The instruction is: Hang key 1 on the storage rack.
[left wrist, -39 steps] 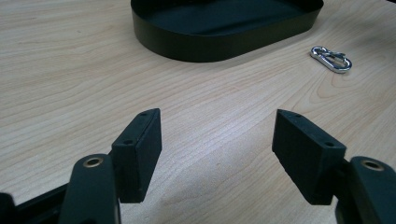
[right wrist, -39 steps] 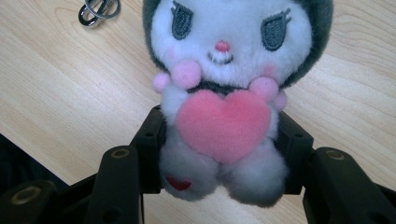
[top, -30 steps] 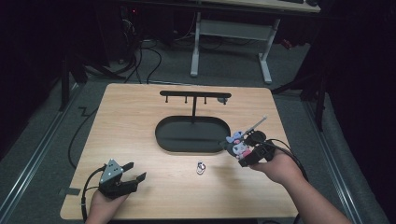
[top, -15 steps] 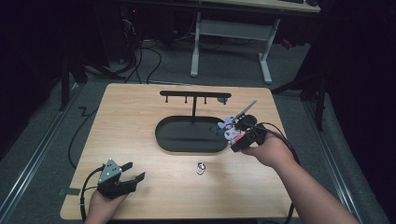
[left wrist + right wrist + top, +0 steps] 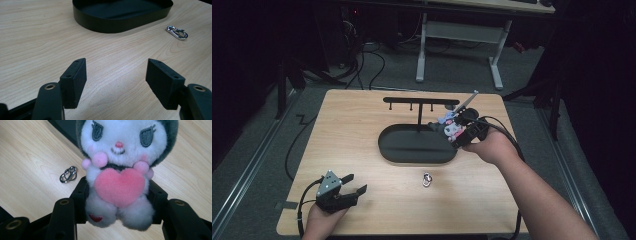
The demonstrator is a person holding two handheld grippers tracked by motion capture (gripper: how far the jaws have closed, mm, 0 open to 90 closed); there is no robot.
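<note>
Right gripper (image 5: 451,131) has carried the white-and-pink plush toy (image 5: 120,175), clamped, up over the black oval tray (image 5: 387,147); hanging on the black hook rack (image 5: 421,101) remains. Left gripper (image 5: 116,80) wide open, empty.

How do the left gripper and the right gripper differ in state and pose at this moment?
The left gripper has open jaws with nothing between them, while the right gripper is closed on a plush toy. The left gripper sits low near the table's front left corner; the right gripper is held by the black tray's right end. Both have black jaws and are held in a hand.
</note>
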